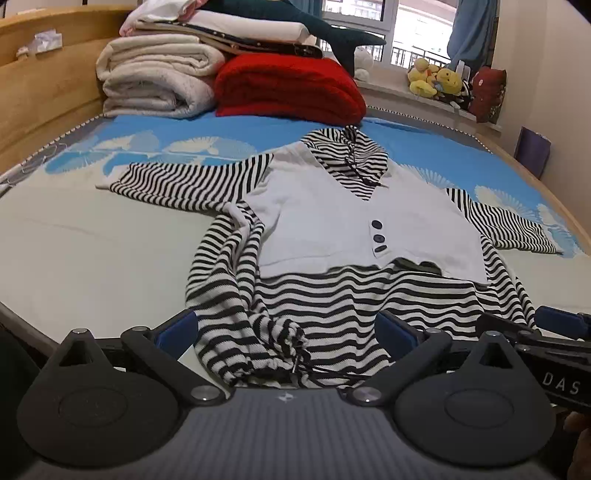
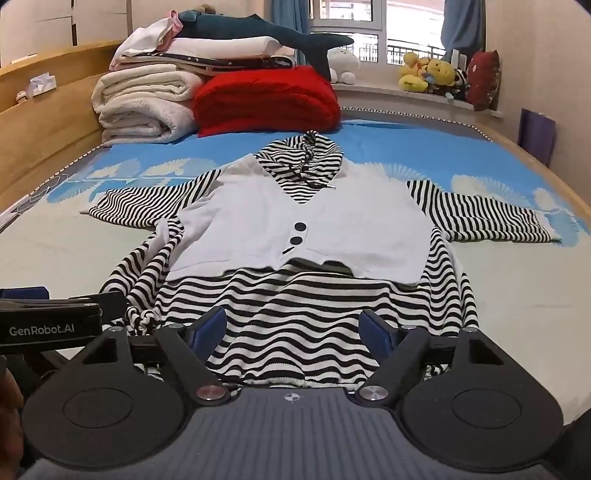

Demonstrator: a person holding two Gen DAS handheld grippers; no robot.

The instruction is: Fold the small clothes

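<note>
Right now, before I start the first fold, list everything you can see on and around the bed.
striped hooded top: one, black-and-white with white front panel and dark buttons, spread flat mid-bed
bed sheet: one, blue and pale patterned
red blanket: one, folded, head of bed
cream blankets: folded stack, left of the red one
shark plush: one, dark teal, atop the stack
plush toys: several, mostly yellow, windowsill
wooden headboard: one, left side
left hand-held gripper: open, over the hem's bunched left corner
right hand-held gripper: open, over the hem
</note>
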